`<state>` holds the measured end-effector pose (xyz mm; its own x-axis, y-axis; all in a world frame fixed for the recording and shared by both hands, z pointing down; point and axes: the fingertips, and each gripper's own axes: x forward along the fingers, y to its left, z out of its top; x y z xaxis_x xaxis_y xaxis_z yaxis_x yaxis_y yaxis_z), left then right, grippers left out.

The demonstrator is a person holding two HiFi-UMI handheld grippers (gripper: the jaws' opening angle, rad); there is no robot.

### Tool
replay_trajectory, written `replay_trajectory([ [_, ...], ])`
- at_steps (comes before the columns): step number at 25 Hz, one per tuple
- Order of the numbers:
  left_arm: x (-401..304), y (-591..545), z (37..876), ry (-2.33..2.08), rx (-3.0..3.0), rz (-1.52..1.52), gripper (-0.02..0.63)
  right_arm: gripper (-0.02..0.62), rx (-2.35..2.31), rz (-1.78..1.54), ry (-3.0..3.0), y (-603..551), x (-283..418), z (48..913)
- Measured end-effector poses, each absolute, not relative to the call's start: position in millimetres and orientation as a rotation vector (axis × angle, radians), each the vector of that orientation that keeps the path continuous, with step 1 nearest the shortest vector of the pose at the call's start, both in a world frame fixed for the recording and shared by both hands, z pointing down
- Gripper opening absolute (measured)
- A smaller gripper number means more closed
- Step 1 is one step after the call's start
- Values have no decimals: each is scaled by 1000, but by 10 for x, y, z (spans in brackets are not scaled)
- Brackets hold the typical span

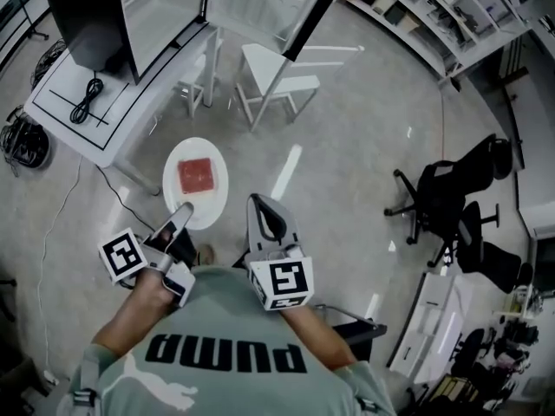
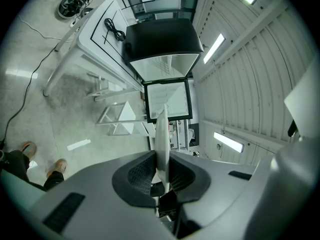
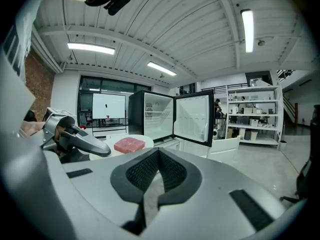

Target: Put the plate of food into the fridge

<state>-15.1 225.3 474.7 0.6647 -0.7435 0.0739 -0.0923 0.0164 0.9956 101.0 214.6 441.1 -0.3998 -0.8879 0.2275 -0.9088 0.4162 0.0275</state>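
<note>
White plate point(image 1: 205, 151) of food point(image 1: 196, 176) was pinched by its rim in the jaws of the left gripper point(image 1: 182, 211). The open fridge point(image 3: 157, 119) stood ahead, maybe slightly left. The right gripper point(image 1: 262, 204) had its jaws together.

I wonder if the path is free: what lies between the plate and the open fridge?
Head view: only bare floor and the white table's edge between the plate and the fridge; a white chair stands aside.

Open floor point(image 1: 347, 172) lies ahead of the person; the fridge point(image 3: 150, 116) on its table point(image 1: 78, 115) stands with door point(image 3: 192, 118) swung wide, mouth unblocked; a white chair point(image 1: 264, 68) stands just before it; black office chairs point(image 1: 451, 198) sit well right.
</note>
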Motion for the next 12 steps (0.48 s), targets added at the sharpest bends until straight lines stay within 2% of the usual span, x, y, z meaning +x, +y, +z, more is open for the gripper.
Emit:
replay_trajectory([
  [12, -124, 2236, 4718, -727, 1493, -591, 48, 5, 1573, 156, -2476, 2115, 1011, 4387],
])
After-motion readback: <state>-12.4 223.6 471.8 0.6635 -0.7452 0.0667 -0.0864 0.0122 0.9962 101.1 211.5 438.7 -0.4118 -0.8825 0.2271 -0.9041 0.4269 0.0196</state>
